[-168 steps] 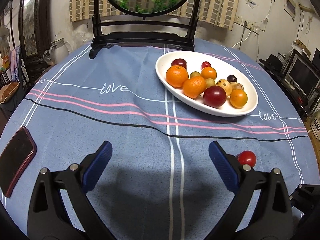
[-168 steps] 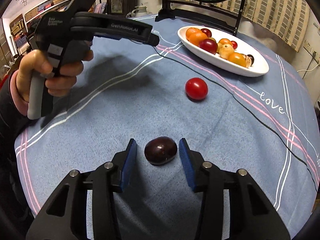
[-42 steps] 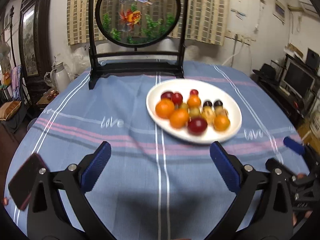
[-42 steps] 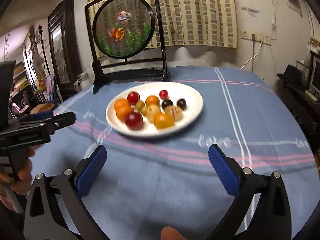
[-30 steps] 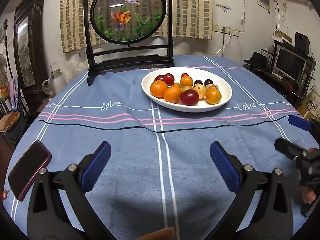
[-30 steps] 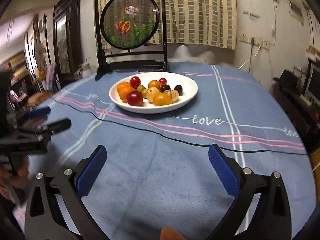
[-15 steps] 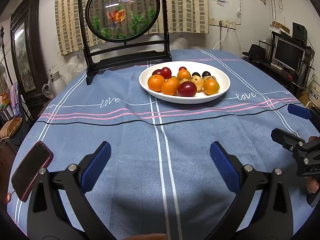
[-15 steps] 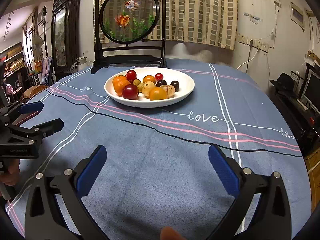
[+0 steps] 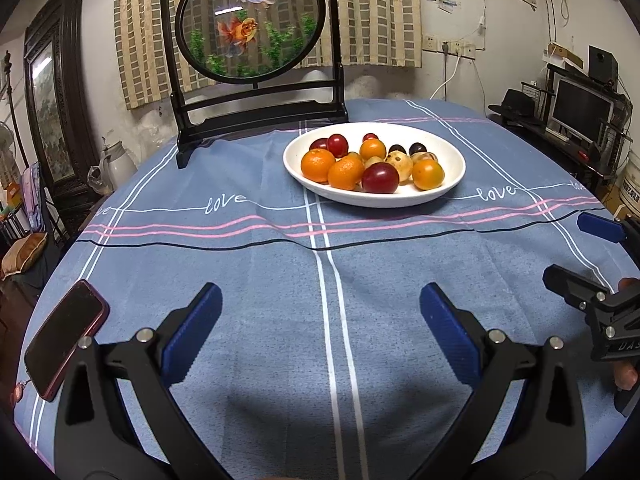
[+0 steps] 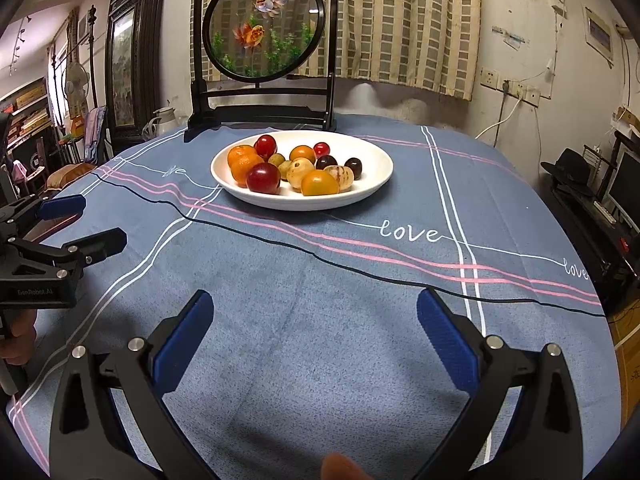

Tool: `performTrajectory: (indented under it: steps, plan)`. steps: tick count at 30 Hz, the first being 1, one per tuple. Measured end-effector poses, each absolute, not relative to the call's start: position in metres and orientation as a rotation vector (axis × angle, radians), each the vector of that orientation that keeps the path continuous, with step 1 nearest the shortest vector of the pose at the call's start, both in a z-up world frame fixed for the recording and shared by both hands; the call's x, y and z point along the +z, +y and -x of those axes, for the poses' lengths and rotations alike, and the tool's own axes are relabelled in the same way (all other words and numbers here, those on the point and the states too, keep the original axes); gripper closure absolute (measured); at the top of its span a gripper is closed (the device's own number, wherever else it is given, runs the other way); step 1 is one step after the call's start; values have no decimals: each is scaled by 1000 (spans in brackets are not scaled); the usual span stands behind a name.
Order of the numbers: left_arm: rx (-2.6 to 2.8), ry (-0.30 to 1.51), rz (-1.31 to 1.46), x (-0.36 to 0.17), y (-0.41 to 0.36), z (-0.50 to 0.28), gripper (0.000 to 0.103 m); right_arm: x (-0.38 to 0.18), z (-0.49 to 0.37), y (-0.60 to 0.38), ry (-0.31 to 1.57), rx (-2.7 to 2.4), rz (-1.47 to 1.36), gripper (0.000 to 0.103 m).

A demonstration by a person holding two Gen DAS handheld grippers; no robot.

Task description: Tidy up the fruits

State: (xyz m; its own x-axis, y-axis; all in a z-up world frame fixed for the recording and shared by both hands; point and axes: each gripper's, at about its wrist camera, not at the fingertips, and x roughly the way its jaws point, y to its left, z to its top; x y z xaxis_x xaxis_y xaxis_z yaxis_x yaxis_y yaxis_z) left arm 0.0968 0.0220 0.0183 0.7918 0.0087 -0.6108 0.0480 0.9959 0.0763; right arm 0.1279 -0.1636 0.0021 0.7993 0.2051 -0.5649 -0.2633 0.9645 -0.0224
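Observation:
A white oval plate (image 9: 454, 152) (image 10: 376, 160) sits on the far half of the blue tablecloth. It holds several fruits: oranges (image 9: 318, 165), dark red plums (image 9: 380, 178) (image 10: 263, 178), small red and dark fruits, and pale speckled ones. My left gripper (image 9: 320, 316) is open and empty over bare cloth near the front edge. My right gripper (image 10: 314, 320) is open and empty, also well short of the plate. Each gripper shows at the side of the other's view.
A round goldfish screen on a black stand (image 9: 256, 108) (image 10: 260, 112) stands behind the plate. A phone in a red case (image 9: 64, 336) lies at the table's left edge. A monitor and hat (image 9: 580, 108) sit on furniture beyond the right edge.
5.6 s ago the right gripper was around a dark plum, with a red tomato loose on the cloth; now no loose fruit shows. Both grippers have since steadied, open, facing the plate.

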Motion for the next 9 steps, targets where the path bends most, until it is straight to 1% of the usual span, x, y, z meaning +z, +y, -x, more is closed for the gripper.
performTrajectory:
  steps: [9]
  plan:
    - [-6, 659, -88, 18, 23, -98, 2, 1, -128, -162, 598, 251, 109, 1]
